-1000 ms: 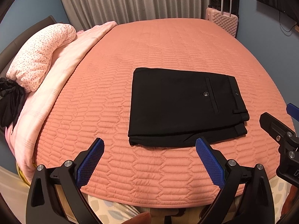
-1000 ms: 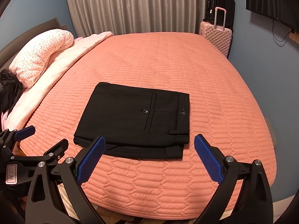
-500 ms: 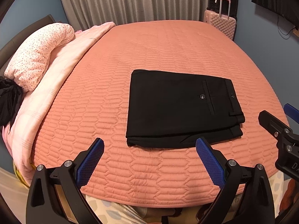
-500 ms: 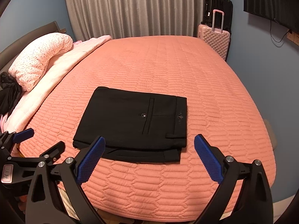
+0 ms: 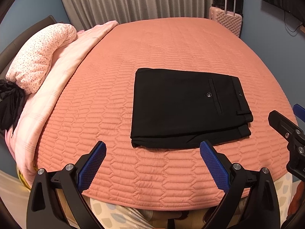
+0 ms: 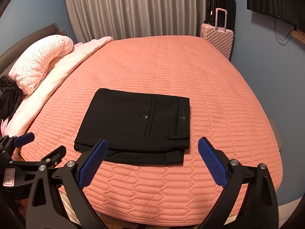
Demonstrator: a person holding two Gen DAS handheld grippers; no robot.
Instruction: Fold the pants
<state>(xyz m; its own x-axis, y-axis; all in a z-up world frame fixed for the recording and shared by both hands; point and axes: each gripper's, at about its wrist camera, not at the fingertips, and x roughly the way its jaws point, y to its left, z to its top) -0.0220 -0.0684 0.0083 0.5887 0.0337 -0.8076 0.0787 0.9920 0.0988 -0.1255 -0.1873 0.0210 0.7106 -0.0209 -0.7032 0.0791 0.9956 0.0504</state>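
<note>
The black pants [image 5: 188, 106] lie folded into a flat rectangle on the pink quilted bed [image 5: 162, 47], back pocket and button facing up, waistband to the right. They also show in the right wrist view [image 6: 137, 124]. My left gripper [image 5: 152, 152] is open and empty, held off the bed's near edge in front of the pants. My right gripper [image 6: 152, 150] is open and empty, also short of the pants. The right gripper's body shows at the right edge of the left wrist view [image 5: 286, 131]; the left gripper shows at lower left of the right wrist view [image 6: 32, 158].
A dotted pillow [image 5: 40, 57] and a pale pink blanket [image 5: 57, 87] lie along the bed's left side, with a black garment [image 5: 9, 103] beside them. A pink suitcase [image 6: 217, 38] and a black one stand at the far right by grey curtains [image 6: 133, 7].
Both grippers have drawn back and up from the bed a little, so the pants look smaller and farther away. The pants have not moved. Both grippers stay open.
</note>
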